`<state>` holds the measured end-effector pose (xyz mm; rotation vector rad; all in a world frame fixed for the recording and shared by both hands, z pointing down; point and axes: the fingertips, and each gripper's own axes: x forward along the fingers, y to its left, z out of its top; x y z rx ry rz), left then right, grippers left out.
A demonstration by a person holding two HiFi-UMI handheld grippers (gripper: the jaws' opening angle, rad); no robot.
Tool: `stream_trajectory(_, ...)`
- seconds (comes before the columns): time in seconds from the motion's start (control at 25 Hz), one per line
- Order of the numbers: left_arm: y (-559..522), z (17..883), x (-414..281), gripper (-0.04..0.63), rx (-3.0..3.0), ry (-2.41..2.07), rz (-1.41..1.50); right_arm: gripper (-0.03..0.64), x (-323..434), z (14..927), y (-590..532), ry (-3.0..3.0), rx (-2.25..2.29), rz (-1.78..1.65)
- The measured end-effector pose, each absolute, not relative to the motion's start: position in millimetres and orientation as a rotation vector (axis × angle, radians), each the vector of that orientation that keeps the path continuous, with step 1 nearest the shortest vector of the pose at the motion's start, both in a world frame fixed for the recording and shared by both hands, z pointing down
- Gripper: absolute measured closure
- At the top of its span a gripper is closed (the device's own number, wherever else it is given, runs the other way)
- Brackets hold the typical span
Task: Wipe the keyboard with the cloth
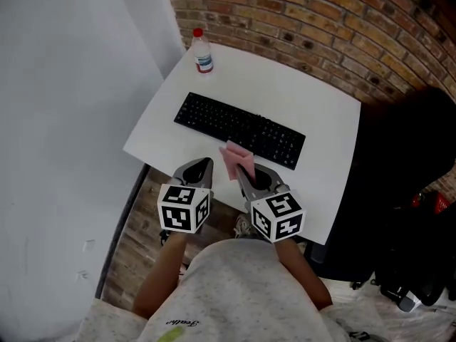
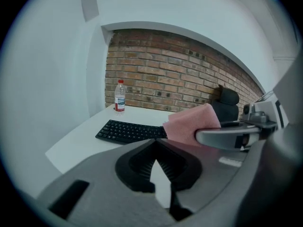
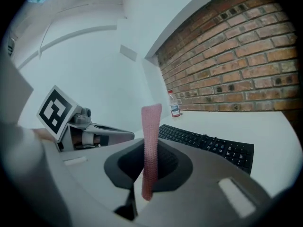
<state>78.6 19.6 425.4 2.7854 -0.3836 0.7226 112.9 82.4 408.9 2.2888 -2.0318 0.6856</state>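
A black keyboard (image 1: 239, 130) lies slantwise across the middle of the white table (image 1: 324, 120). Over the table's near edge, just short of the keyboard, my right gripper (image 1: 246, 171) is shut on a pink cloth (image 1: 237, 159). In the right gripper view the cloth (image 3: 151, 122) stands as an upright strip between the jaws, with the keyboard (image 3: 208, 145) beyond it. My left gripper (image 1: 200, 168) hovers beside it to the left, shut with nothing in it. The left gripper view shows its jaws (image 2: 155, 143) meeting, the cloth (image 2: 191, 124) to the right and the keyboard (image 2: 128, 130) ahead.
A small water bottle (image 1: 202, 52) with a red cap stands at the table's far left corner. A brick wall (image 1: 320, 27) runs behind the table. A black chair (image 1: 410, 162) stands to the right. Wooden floor (image 1: 135, 226) shows below the near edge.
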Motion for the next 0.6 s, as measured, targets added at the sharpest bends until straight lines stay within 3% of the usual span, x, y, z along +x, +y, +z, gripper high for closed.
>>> stream_trajectory(0.6, -26, 458, 91, 0.598, 2.71, -0.443, 0.814, 0.594, 125, 434, 31, -2.107, 2.212, 0.781)
